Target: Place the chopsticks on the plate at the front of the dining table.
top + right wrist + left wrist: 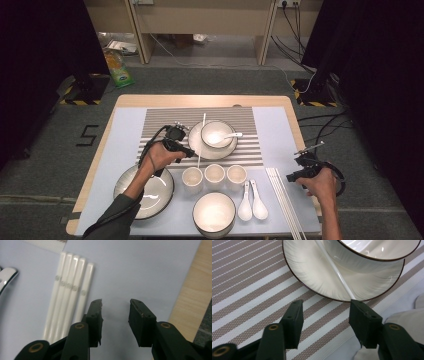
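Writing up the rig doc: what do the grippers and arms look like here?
Both grippers, left gripper and right gripper, are black pistol-grip units with a black cable looping off each. Each has two blocky black jaws on arms with brass-coloured pivot rings. The left arm wears a dark sleeve pushed up the forearm.

Black numeral 5 (86, 135) marked on the grey floor left of the table, chopstick markings unreadable

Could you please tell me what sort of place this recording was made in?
Probably a lab or studio set up for recording. A table laid with tableware stands on grey carpet, black curtains hang at both sides, and cables run across the floor.
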Motion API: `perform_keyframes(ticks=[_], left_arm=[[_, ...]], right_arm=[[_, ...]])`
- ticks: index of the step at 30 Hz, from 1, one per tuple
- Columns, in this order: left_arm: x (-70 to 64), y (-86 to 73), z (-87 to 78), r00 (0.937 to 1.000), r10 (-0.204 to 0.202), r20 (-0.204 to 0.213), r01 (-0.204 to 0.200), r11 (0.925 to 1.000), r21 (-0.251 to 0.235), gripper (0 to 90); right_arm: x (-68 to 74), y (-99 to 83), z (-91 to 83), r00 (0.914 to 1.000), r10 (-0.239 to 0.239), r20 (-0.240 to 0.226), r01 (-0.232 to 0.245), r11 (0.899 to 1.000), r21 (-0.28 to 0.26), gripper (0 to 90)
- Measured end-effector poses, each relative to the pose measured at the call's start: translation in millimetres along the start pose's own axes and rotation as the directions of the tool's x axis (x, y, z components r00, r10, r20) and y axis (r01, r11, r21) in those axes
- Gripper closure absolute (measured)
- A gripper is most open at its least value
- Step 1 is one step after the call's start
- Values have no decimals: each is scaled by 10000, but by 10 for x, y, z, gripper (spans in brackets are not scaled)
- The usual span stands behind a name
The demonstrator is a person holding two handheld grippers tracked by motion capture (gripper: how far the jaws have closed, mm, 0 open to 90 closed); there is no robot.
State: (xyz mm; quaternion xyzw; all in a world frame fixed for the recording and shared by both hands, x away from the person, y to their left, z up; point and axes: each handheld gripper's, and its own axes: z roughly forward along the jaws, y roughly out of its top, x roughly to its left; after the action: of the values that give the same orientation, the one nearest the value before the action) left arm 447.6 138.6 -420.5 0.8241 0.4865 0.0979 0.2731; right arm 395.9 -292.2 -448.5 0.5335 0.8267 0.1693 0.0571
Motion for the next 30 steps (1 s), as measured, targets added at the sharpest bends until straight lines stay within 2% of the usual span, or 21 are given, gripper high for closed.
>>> perform_keyframes(ticks=[5,9,14,21,22,30], left_arm=[[29,-14,-16,9998,-181,-64,181,9998,10,356],[66,-32,-34,9994,-321,-112,320,9995,-75,327],[133,-65,-53,9991,-410,-145,409,9991,-69,309],[173,-82,-64,9989,-467,-109,466,9989,-65,316],[175,-83,-63,9989,-465,-108,464,9989,-55,317],[184,-99,-57,9988,-471,-104,471,9989,6,309]], right_arm=[[174,-21,-62,9993,-317,-208,318,9995,69,661],[244,-31,-77,9991,-378,-203,384,9988,310,682],[282,-72,-37,9986,-428,-310,449,9965,705,706],[321,-67,-12,9984,-453,-333,483,9941,969,739],[330,-56,-3,9980,-557,-309,587,9924,1080,744],[372,17,54,9984,-555,133,523,9829,1765,792]])
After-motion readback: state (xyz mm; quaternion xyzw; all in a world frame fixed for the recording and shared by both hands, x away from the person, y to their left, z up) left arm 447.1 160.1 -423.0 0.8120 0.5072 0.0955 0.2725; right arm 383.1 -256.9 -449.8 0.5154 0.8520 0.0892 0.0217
